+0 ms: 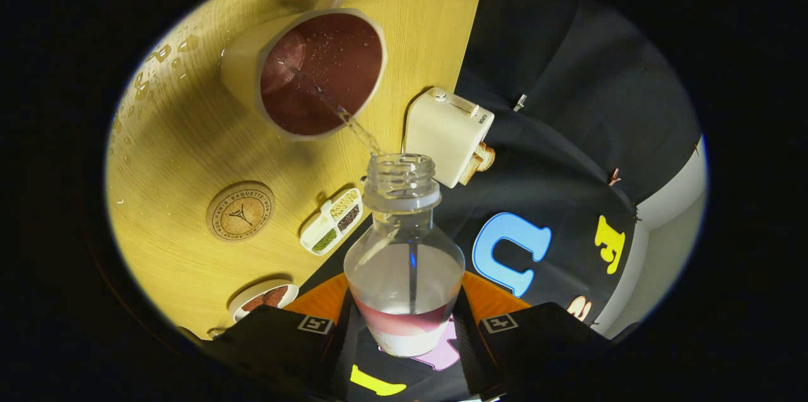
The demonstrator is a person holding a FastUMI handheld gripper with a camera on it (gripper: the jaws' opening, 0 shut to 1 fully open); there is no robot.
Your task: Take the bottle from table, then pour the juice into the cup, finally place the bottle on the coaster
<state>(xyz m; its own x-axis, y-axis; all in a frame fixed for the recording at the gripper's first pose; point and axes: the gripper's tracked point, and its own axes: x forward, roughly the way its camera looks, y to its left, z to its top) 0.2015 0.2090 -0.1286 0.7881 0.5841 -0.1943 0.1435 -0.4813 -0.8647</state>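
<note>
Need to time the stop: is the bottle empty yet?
Not empty. The bottle, held between the fingers, is tipped, a thin stream still running into the cup; a little liquid remains inside.

Clear uncapped bottle [404, 263], tipped, sends a thin stream into the cream cup [319, 74], nearly full of dark red juice; round cork coaster [240, 211] lies bare nearby.
</note>
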